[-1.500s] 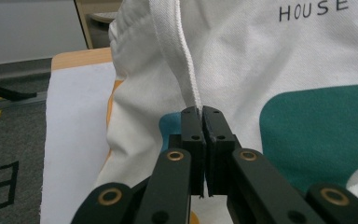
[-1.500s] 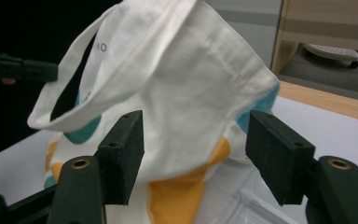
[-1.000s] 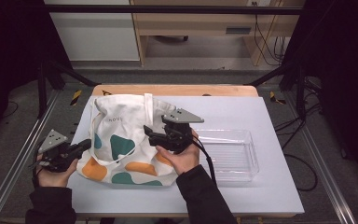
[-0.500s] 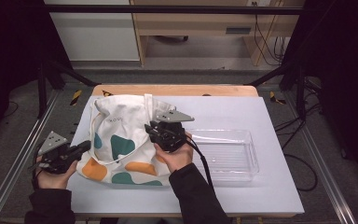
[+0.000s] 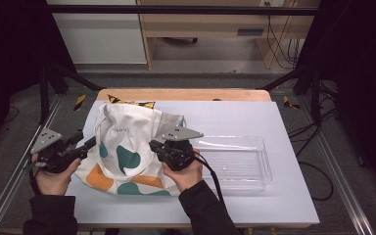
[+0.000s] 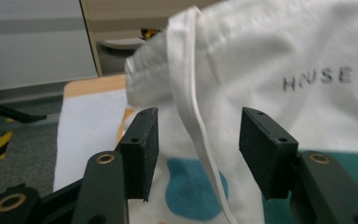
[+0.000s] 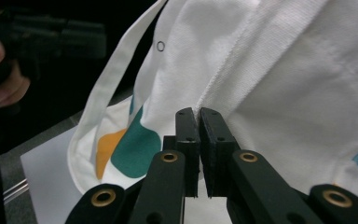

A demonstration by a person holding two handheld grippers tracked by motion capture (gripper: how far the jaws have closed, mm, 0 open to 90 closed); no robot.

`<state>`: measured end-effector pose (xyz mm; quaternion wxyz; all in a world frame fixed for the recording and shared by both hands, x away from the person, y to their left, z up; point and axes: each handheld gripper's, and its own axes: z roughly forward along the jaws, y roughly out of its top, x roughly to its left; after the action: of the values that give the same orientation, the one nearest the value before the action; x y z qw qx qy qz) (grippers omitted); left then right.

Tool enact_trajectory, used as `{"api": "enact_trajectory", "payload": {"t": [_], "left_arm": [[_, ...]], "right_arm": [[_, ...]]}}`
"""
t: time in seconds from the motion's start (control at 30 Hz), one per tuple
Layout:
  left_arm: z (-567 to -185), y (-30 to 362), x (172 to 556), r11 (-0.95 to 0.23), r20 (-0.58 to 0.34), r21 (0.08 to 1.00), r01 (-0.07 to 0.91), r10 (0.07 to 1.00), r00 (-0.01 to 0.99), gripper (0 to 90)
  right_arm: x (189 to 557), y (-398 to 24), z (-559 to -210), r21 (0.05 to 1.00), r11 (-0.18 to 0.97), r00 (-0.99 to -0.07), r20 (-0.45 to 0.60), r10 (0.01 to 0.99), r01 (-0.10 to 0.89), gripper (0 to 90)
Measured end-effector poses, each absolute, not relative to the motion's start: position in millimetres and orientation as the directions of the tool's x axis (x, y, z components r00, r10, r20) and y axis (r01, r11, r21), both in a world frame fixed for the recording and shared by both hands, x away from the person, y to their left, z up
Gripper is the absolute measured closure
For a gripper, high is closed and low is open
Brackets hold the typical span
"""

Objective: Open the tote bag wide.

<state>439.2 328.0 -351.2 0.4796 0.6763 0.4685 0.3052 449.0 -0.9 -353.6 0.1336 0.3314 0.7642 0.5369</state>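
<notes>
The right gripper (image 5: 155, 147) has its jaws pinched together on a fold of the bag (image 5: 127, 147), near its right edge, and lifts the cloth there; in the right gripper view the fabric runs up out of the closed jaws (image 7: 198, 116) in a taut ridge. The left gripper (image 5: 89, 143) sits at the bag's left edge with its jaws spread wide; in the left gripper view a strap (image 6: 191, 116) hangs between them (image 6: 198, 140), touched by neither.

The bag lies on the white table (image 5: 254, 205), left of centre, just beside a clear tray (image 5: 254, 166) on its right, which looks empty.

The step in hand looks like opening or lifting the bag with both grippers. To do it well, the left should close on the strap, or on the rim just behind it, taking one layer of cloth and not both. The right should keep its pinch firm, since a thin fold can slide out. The two should then draw apart evenly, so the mouth opens without dragging the bag into the tray.
</notes>
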Motion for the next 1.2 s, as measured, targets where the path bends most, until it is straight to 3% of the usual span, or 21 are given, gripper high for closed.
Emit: {"api": "enact_trajectory", "payload": {"t": [0.37, 0.43, 0.57, 0.67, 0.87, 0.9, 1.2], "left_arm": [[-357.2, 326.4, 467.8, -0.110, -0.044, 0.921, 0.373, 0.924, 0.380, 51.0], [-362.2, 324.2, 470.7, -0.121, -0.047, 0.912, 0.391, 0.917, 0.395, 57.8], [-368.1, 322.2, 470.6, -0.145, -0.040, 0.896, 0.419, 0.915, 0.402, 83.8], [-368.7, 323.2, 467.3, -0.162, -0.026, 0.891, 0.424, 0.914, 0.405, 87.4], [-370.3, 325.9, 453.4, -0.180, -0.013, 0.891, 0.416, 0.907, 0.420, 88.2], [-372.7, 328.0, 444.6, -0.184, -0.013, 0.892, 0.413, 0.902, 0.431, 88.2], [-374.5, 332.9, 422.2, -0.203, -0.002, 0.892, 0.404, 0.892, 0.452, 88.2]], "right_arm": [[432.9, 4.2, -366.2, 0.904, 0.232, -0.779, 0.154, 0.608, 0.360, 86.3], [432.3, 5.5, -369.5, 0.900, 0.237, -0.779, 0.156, 0.607, 0.365, 86.1], [432.6, 6.7, -374.9, 0.898, 0.235, -0.780, 0.165, 0.604, 0.372, 85.9], [432.4, 7.0, -375.1, 0.898, 0.235, -0.779, 0.163, 0.605, 0.371, 85.4], [433.2, 1.0, -367.5, 0.917, 0.202, -0.770, 0.152, 0.619, 0.344, 72.9], [433.1, -2.9, -361.8, 0.930, 0.169, -0.763, 0.154, 0.628, 0.326, 66.0], [445.3, -7.1, -331.9, 0.963, 0.099, -0.721, 0.118, 0.683, 0.251, 48.4]]}}
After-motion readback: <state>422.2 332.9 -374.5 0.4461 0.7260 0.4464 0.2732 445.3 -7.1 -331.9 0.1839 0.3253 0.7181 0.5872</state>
